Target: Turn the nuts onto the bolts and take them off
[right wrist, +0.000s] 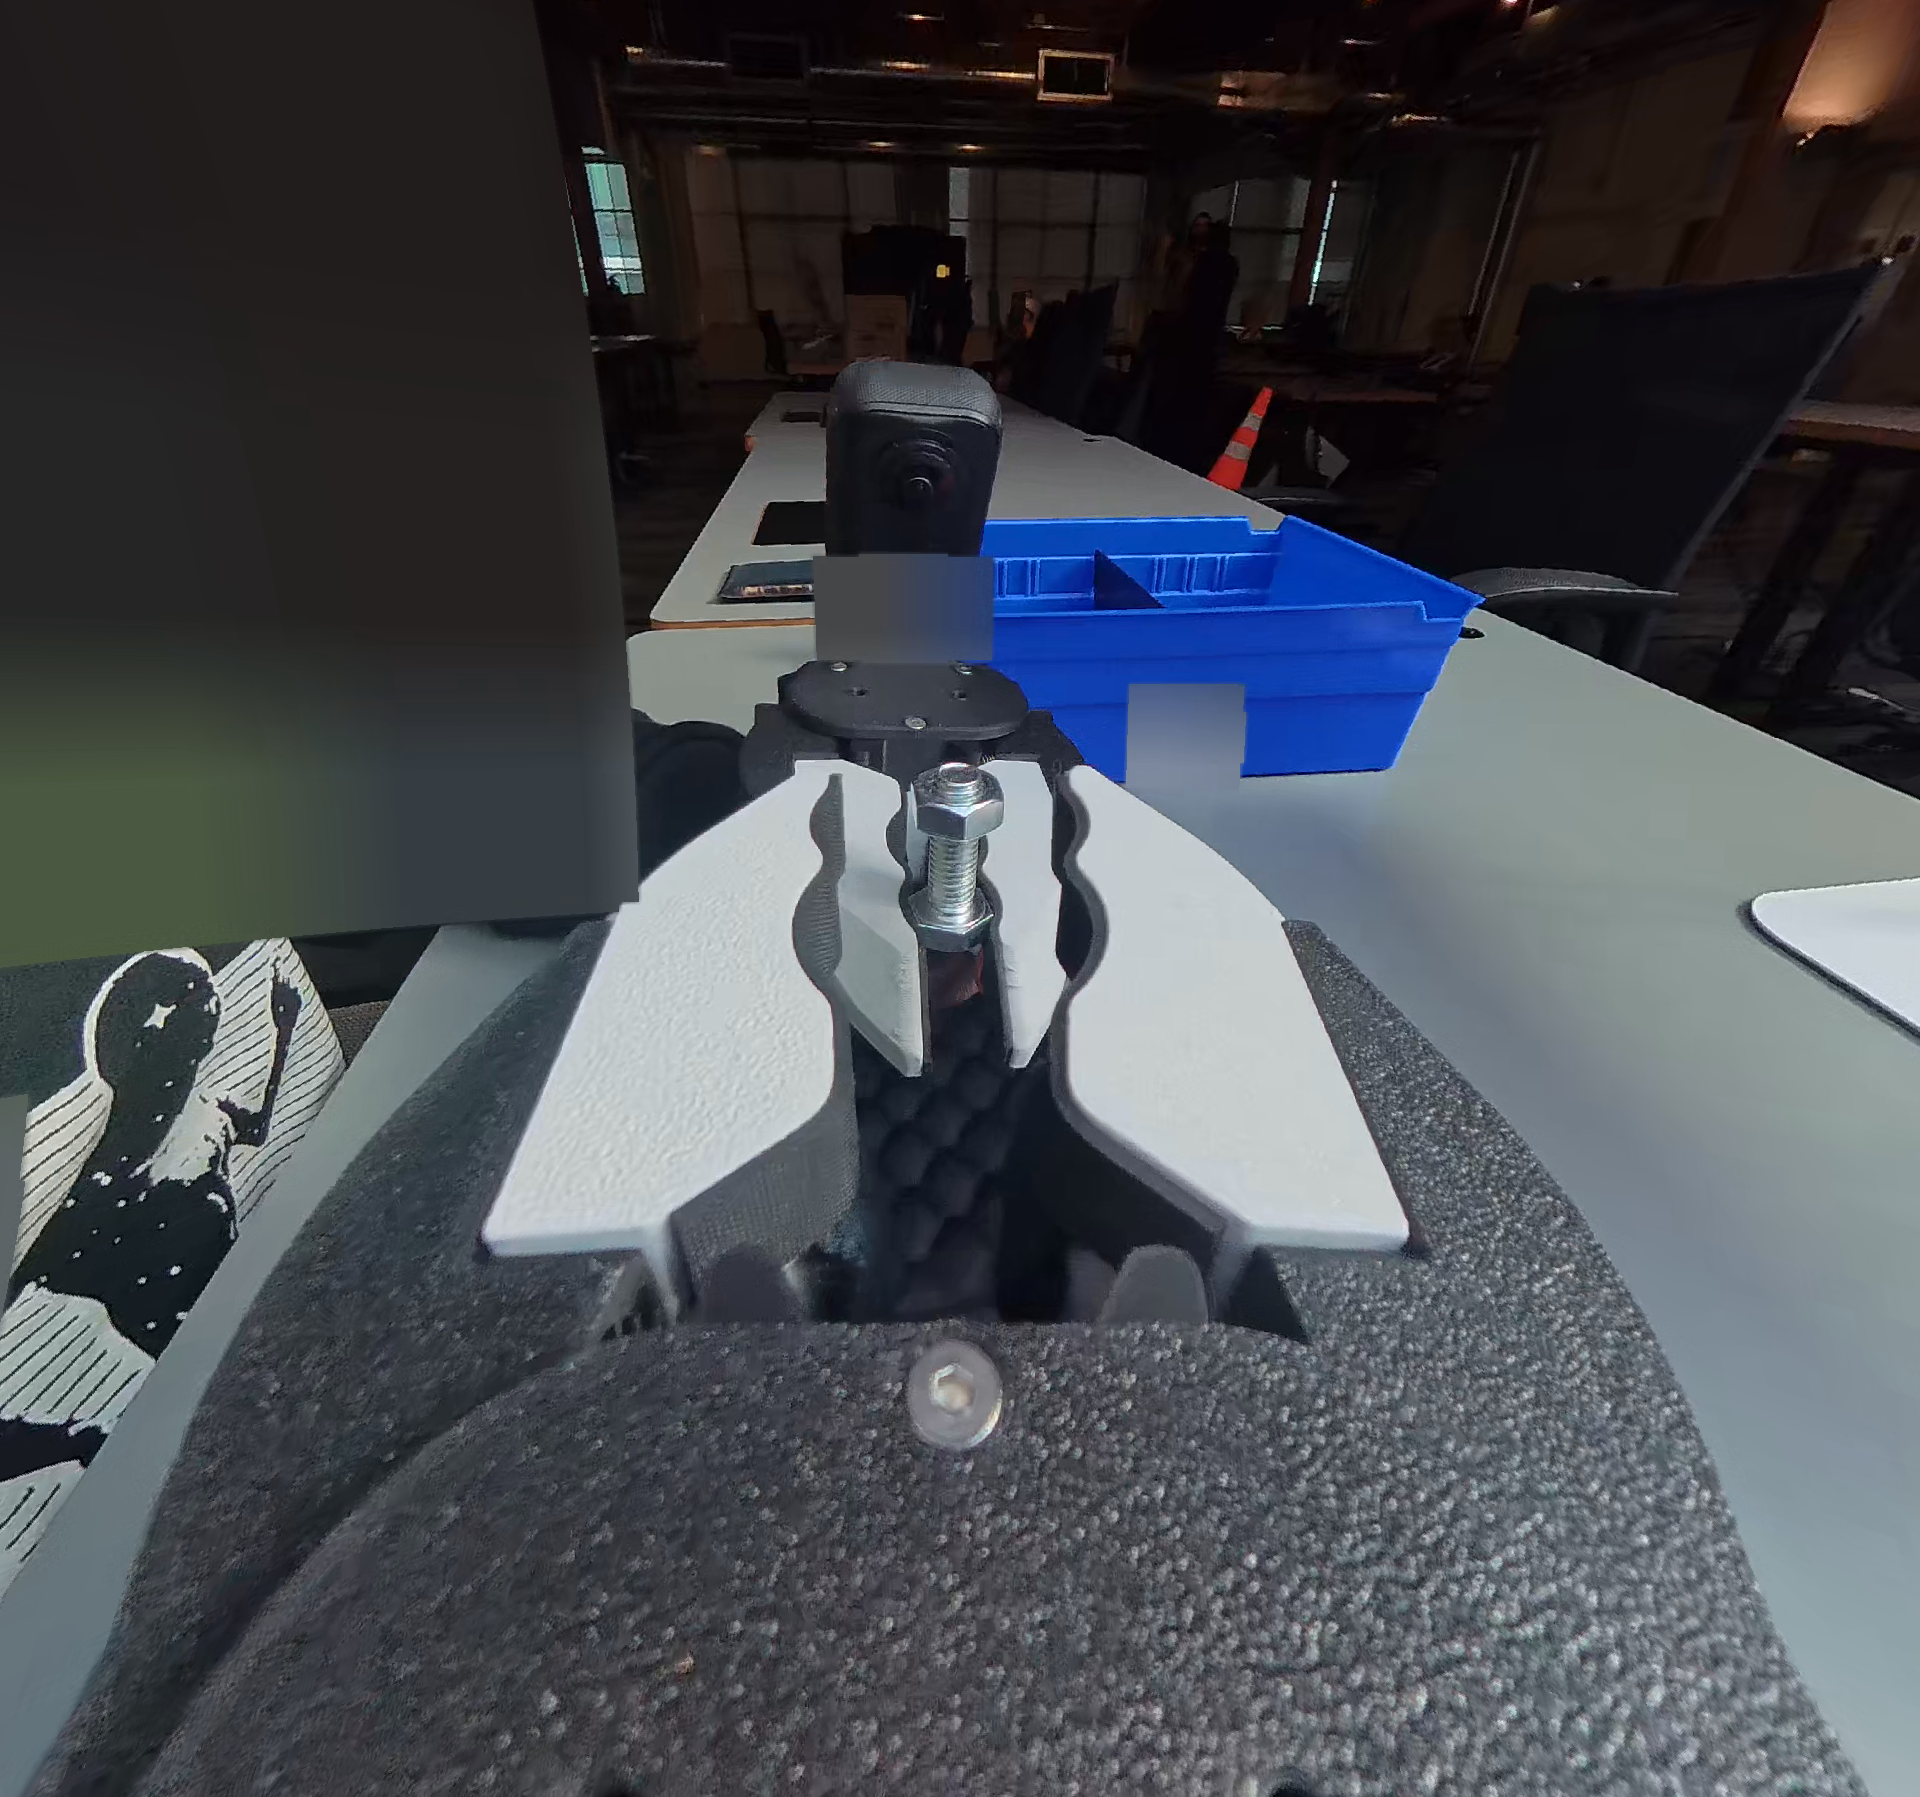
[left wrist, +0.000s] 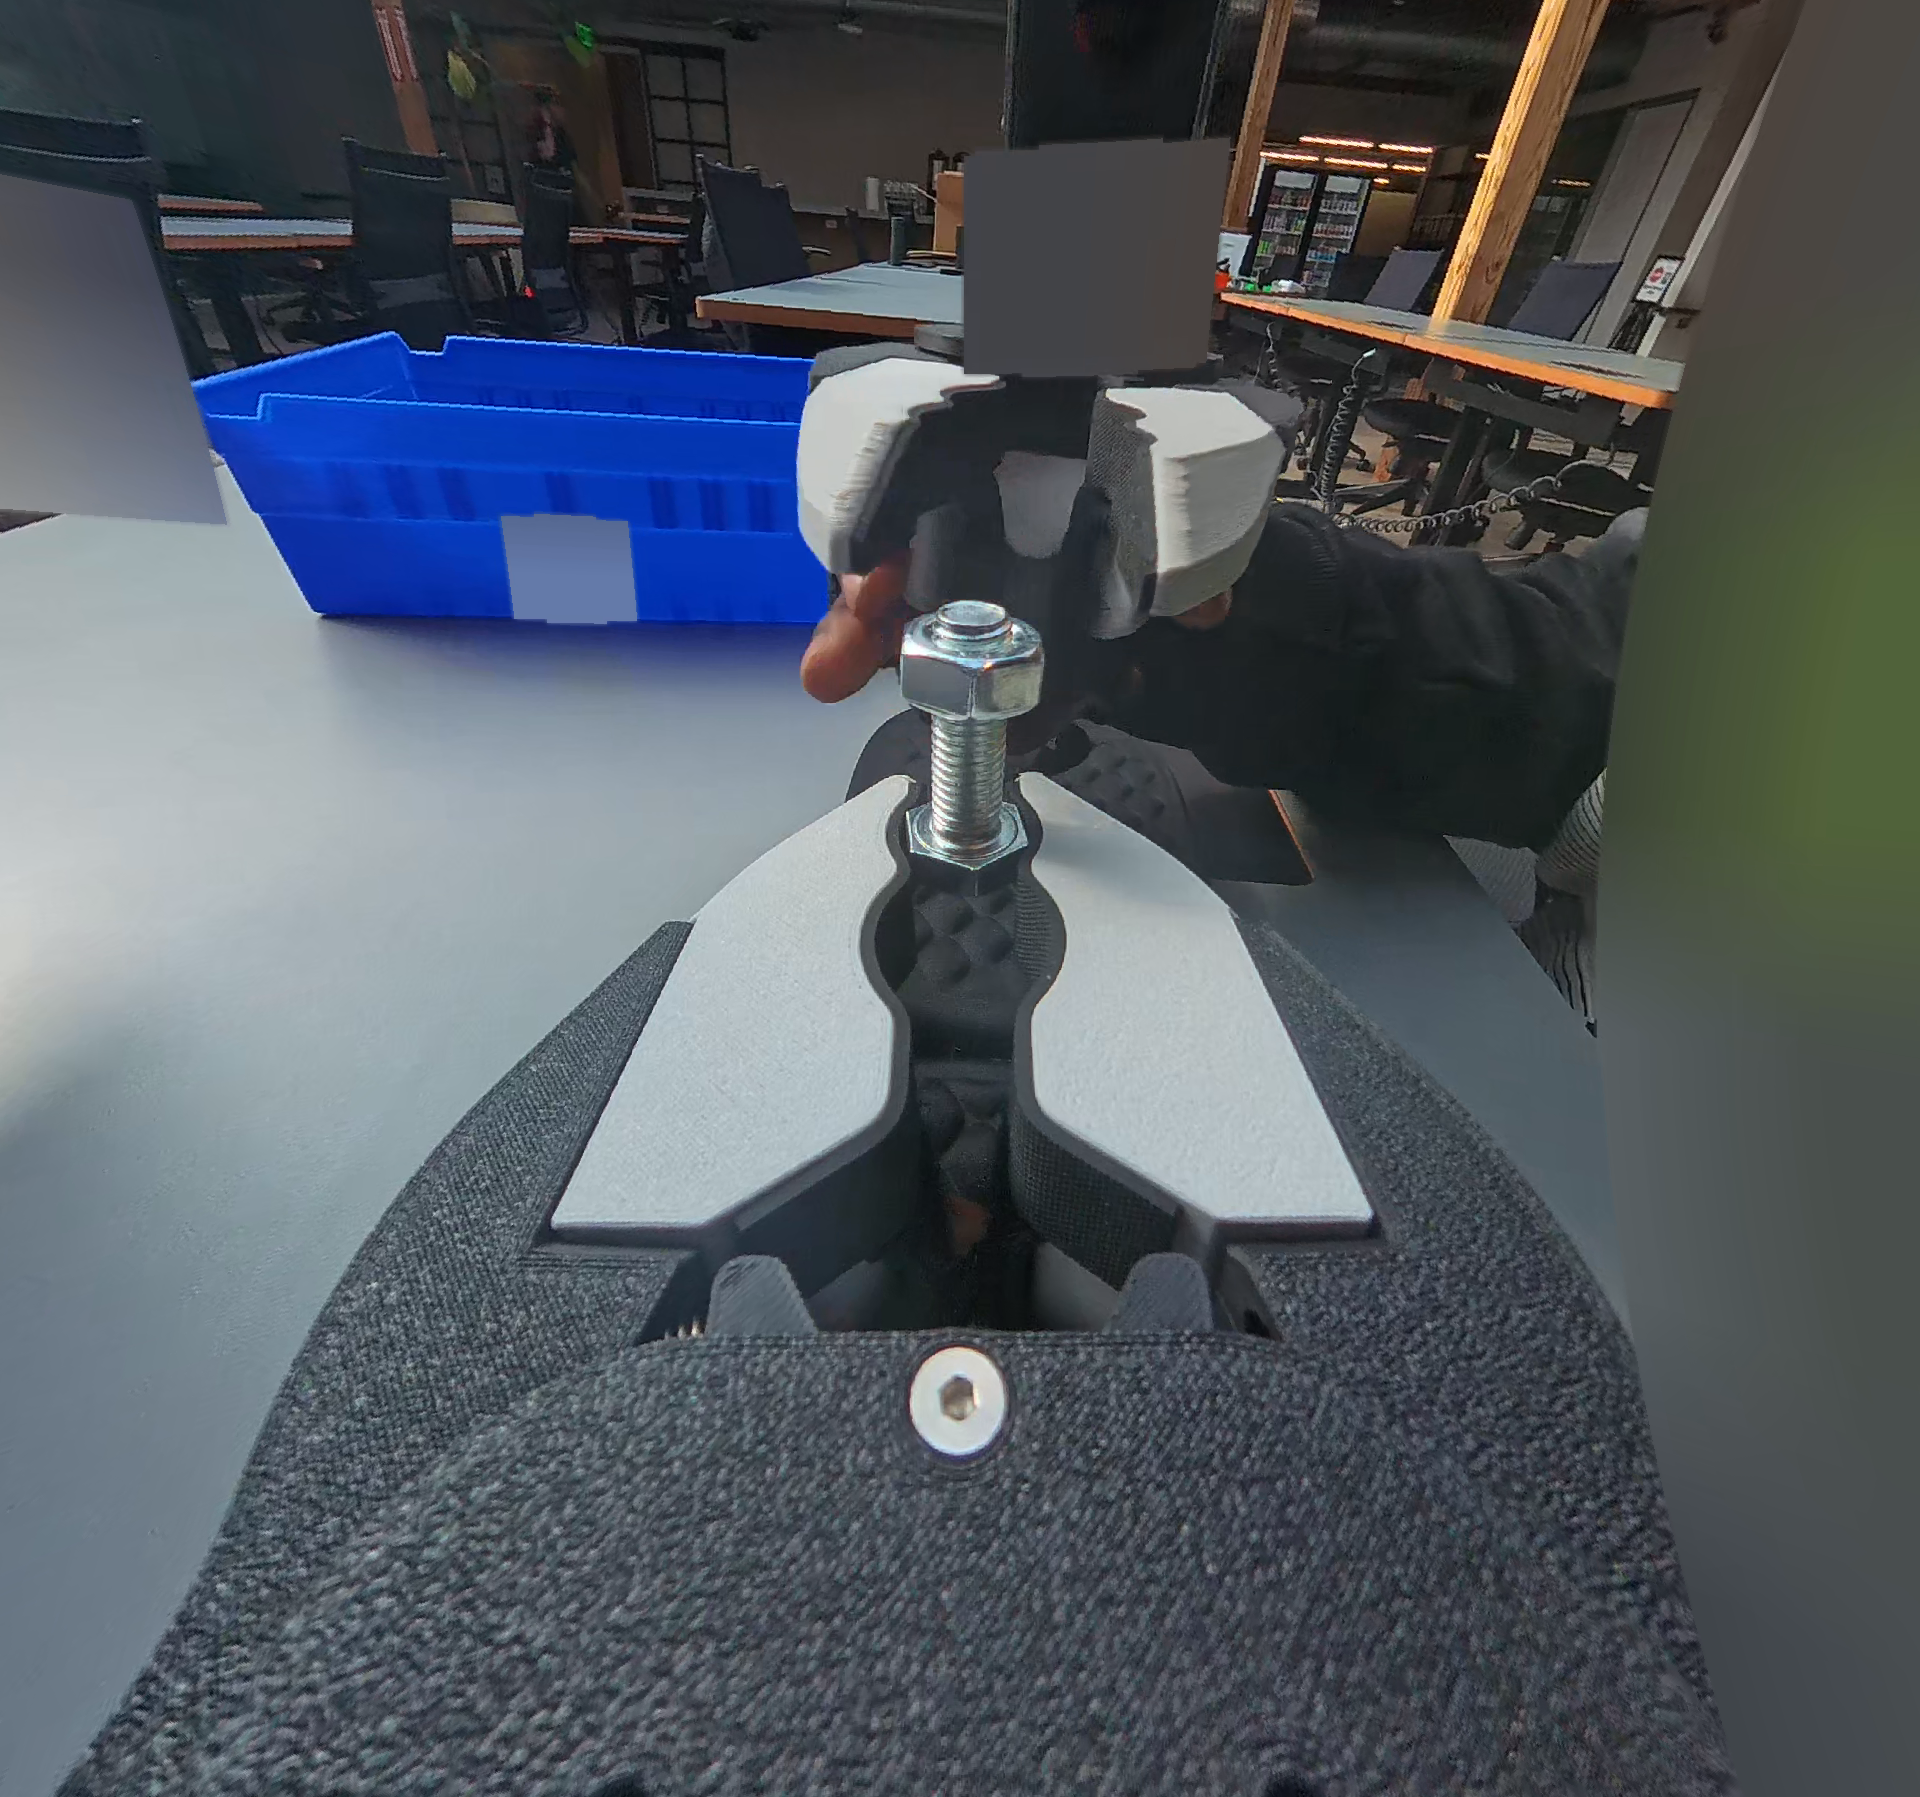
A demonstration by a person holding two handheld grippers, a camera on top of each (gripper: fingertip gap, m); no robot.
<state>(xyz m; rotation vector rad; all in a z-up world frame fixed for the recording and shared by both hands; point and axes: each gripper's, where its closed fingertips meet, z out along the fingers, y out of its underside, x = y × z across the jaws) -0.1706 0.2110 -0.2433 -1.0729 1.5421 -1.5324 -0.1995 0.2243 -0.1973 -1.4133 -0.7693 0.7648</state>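
One bolt [left wrist: 964, 781] and one nut [left wrist: 971, 672] are all the fasteners I can count in either view, and the nut sits at the very top of the threaded shank, only just engaged or almost off; which of the two I cannot tell. In the left wrist view the bolt stands upright at the centre of the frame, its hex head clamped between the tips of the left hand-held gripper [left wrist: 966, 838]. Just behind it the right hand-held gripper [left wrist: 1039, 500] faces the camera, held in a black-sleeved hand. In the right wrist view that gripper's own fingers are parted, reaching on either side of the left gripper's tips and the bolt, gripping nothing. I judge the task is mid-cycle: most of the thread is bare, so either nearly all the turning-on is left or the removal is nearly finished. One blue bin [right wrist: 1247, 667] stands on the grey table [left wrist: 364, 864], at the upper left of the left wrist view and upper right of the right wrist view; no further nuts or bolts show inside it.
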